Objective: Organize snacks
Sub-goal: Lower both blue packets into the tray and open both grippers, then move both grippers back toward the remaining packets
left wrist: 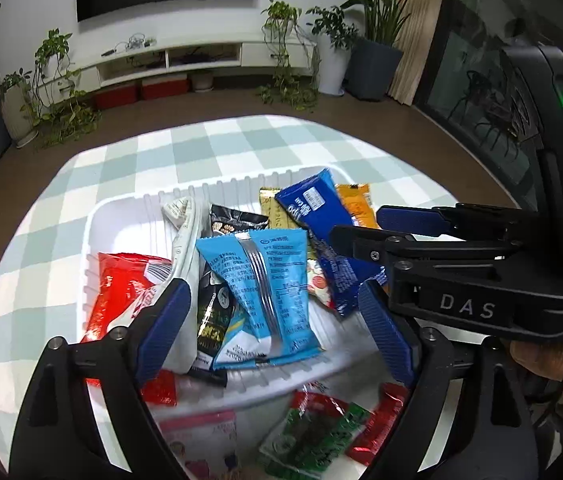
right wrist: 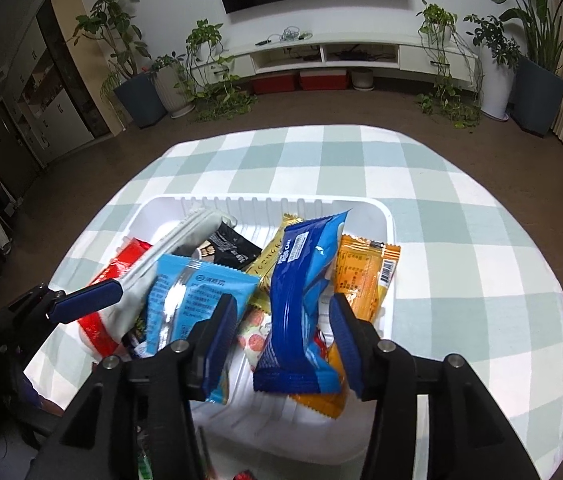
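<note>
Both our grippers hang spread over the white tray (right wrist: 385,216): left gripper (left wrist: 277,312) straddles the light blue packet (left wrist: 265,280), right gripper (right wrist: 281,340) seemingly clear of the dark blue packet (right wrist: 301,300), dropped for sorting.

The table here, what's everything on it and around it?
tray: one, white, on the checked tablecloth
snack packets in tray: light blue, dark blue, orange, red, white, black, gold
packets outside tray: green and red, near edge
potted plants: several, by the far wall
left gripper: black with blue pads, open over the tray
right gripper: open, dark blue packet between its fingers
</note>
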`<state>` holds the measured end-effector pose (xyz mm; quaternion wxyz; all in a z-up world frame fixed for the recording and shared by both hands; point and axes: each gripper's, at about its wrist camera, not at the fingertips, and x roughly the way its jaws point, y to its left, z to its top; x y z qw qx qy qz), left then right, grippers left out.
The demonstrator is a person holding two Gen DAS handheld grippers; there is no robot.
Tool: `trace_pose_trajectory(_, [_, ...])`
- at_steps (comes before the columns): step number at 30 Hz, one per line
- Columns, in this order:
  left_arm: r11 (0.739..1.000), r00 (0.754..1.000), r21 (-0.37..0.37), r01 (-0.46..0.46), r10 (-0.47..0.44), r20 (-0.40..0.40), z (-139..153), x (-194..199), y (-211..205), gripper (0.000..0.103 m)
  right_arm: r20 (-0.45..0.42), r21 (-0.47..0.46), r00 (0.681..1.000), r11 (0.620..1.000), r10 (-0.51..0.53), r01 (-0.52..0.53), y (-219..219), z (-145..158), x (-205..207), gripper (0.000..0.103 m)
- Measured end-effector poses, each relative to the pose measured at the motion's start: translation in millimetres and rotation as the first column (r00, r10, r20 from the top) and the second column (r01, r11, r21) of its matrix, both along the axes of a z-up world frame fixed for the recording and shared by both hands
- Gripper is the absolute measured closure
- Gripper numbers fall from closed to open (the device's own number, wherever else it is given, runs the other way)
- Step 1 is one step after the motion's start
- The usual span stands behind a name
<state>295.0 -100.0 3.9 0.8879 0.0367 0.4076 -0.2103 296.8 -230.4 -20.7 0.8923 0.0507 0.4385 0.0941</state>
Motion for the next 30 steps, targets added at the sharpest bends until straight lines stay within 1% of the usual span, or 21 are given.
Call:
trace_pose_trajectory(1, [1.0,1.0,-0.005,-0.001,0.001,0.012,5.9,-6.2,1.8,0.014,0.01,0.006,1.0,1.0,-0.005,0.005,-1.2,4.5,-5.1,0.044])
trace_pose_trajectory(3, [1.0,1.0,-0.015,0.0,0.0,0.026,14.4,-15.5,4.8,0.006,0.023,0.02,1.0,1.0,-0.016,0.016,-3.7,11.2,-13.3,0.038])
trace_pose_trajectory(5, [1.0,0.999,-0.016,0.0,0.001,0.04,21.9,-24.7,6.9,0.004,0.043,0.044,0.999,0.999,-0.03,0.028,-7.4,19.8,-25.5,0.029])
trace_pose_trajectory(7, [1.0,0.999,-0.022,-0.002,0.003,0.049,29.7,-35.5,9.6,0.003,0.054,0.075,0.998,0.996,-0.042,0.038,-10.5,26.1,-37.6,0.024])
trace_pose_trajectory(9, [1.0,0.998,-0.025,-0.003,0.005,0.061,36.2,-47.1,11.9,0.001,0.062,0.107,0.997,0.993,-0.054,0.047,-13.8,31.3,-52.0,0.022])
trace_pose_trajectory(13, [0.999,0.994,-0.033,-0.007,0.01,0.11,51.2,-83.4,27.5,0.0,0.077,0.159,0.995,0.986,-0.056,0.044,-16.4,39.1,-86.6,0.021])
trace_pose_trajectory(15, [1.0,0.989,-0.019,-0.02,0.023,0.146,55.1,-103.5,40.6,0.0,0.092,0.184,0.994,0.982,-0.06,0.042,-18.0,41.2,-110.9,0.017])
trace_pose_trajectory(17, [0.999,0.978,0.014,-0.047,0.043,0.202,54.9,-127.8,57.9,0.0,0.107,0.213,0.992,0.976,-0.067,0.043,-19.7,41.1,-137.8,0.013])
trace_pose_trajectory(18, [0.998,0.976,0.03,-0.061,0.054,0.212,51.8,-139.1,66.6,0.0,0.115,0.223,0.991,0.974,-0.072,0.045,-20.0,40.0,-150.0,0.012])
trace_pose_trajectory(21, [0.992,0.983,0.056,-0.115,0.106,0.15,31.2,-166.7,95.4,0.0,0.107,0.243,0.991,0.969,-0.081,0.053,-21.8,28.8,-187.3,0.012])
trace_pose_trajectory(23, [0.987,0.986,0.057,-0.151,0.146,0.084,13.1,-183.7,112.7,0.0,0.093,0.273,0.99,0.959,-0.102,0.073,-23.4,17.3,-212.2,0.012])
trace_pose_trajectory(25, [0.978,0.979,0.052,-0.204,0.203,0.017,-5.4,-198.4,126.5,0.0,0.068,0.311,0.99,0.945,-0.127,0.1,-24.5,2.9,-235.2,0.012])
trace_pose_trajectory(27, [0.971,0.97,0.042,-0.236,0.238,-0.046,-22.1,-208.6,135.3,0.0,0.052,0.327,0.988,0.937,-0.148,0.123,-25.0,-7.6,-250.8,0.012])
trace_pose_trajectory(28, [0.968,0.966,0.051,-0.244,0.247,-0.07,-29.0,-213.9,136.2,0.0,0.041,0.331,0.987,0.934,-0.155,0.133,-23.7,-13.2,-258.0,0.012])
trace_pose_trajectory(30, [0.969,0.966,0.066,-0.238,0.243,-0.084,-40.0,-219.2,134.7,0.0,0.021,0.332,0.987,0.932,-0.16,0.144,-19.2,-23.5,-269.9,0.012])
